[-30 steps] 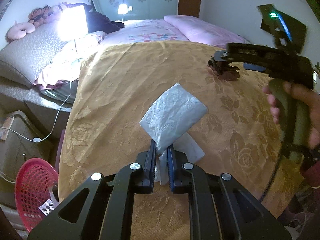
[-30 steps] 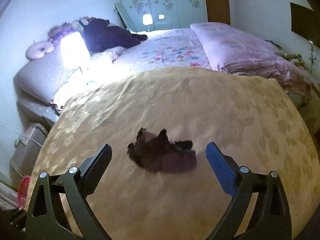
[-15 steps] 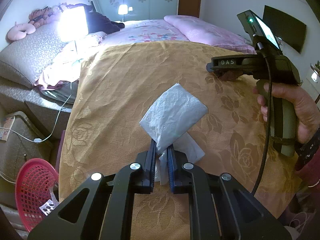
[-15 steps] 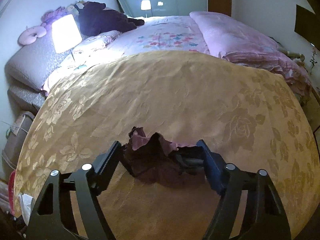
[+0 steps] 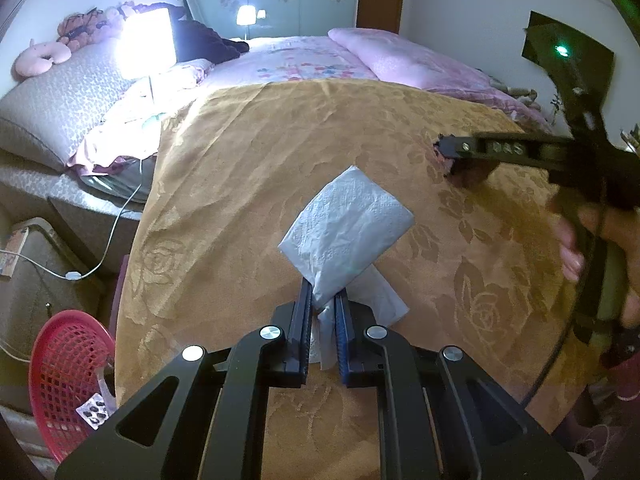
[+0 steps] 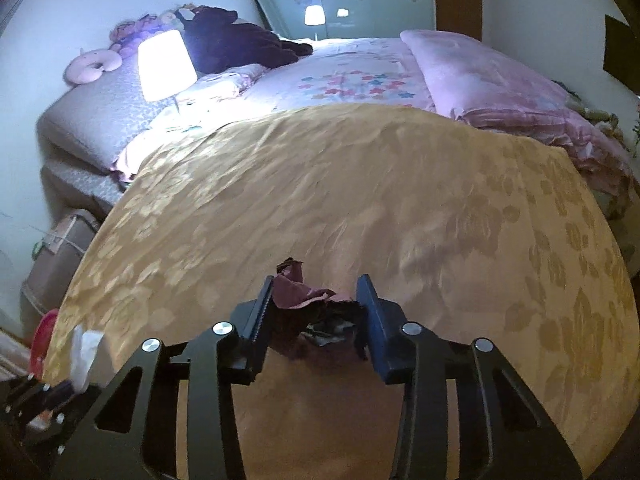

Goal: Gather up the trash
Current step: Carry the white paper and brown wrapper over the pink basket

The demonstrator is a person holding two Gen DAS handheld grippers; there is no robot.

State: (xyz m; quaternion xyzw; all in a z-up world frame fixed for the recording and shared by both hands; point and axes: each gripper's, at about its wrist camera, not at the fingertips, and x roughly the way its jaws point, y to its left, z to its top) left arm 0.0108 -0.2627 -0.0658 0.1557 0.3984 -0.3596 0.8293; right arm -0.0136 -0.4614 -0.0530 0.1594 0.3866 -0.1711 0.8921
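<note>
My left gripper (image 5: 322, 298) is shut on a white paper tissue (image 5: 346, 226) and holds it above the gold bedspread (image 5: 248, 184). My right gripper (image 6: 318, 292) is shut on a crumpled dark maroon wrapper (image 6: 304, 300) and holds it just above the bedspread (image 6: 360, 184). In the left wrist view the right gripper (image 5: 460, 156) shows at the right, with the wrapper (image 5: 468, 172) under its tip. The tissue also shows small at the lower left of the right wrist view (image 6: 86, 354).
A red mesh basket (image 5: 66, 368) stands on the floor at the bed's left side, with a blister pack (image 5: 94, 410) in it. A lit lamp (image 5: 146, 44), pillows and a pink quilt (image 5: 408, 60) lie farther up the bed. A white cable (image 5: 108, 248) hangs at the left.
My right gripper has closed on the maroon wrapper and lifted it a little off the bedspread. My left gripper has stayed still with the tissue.
</note>
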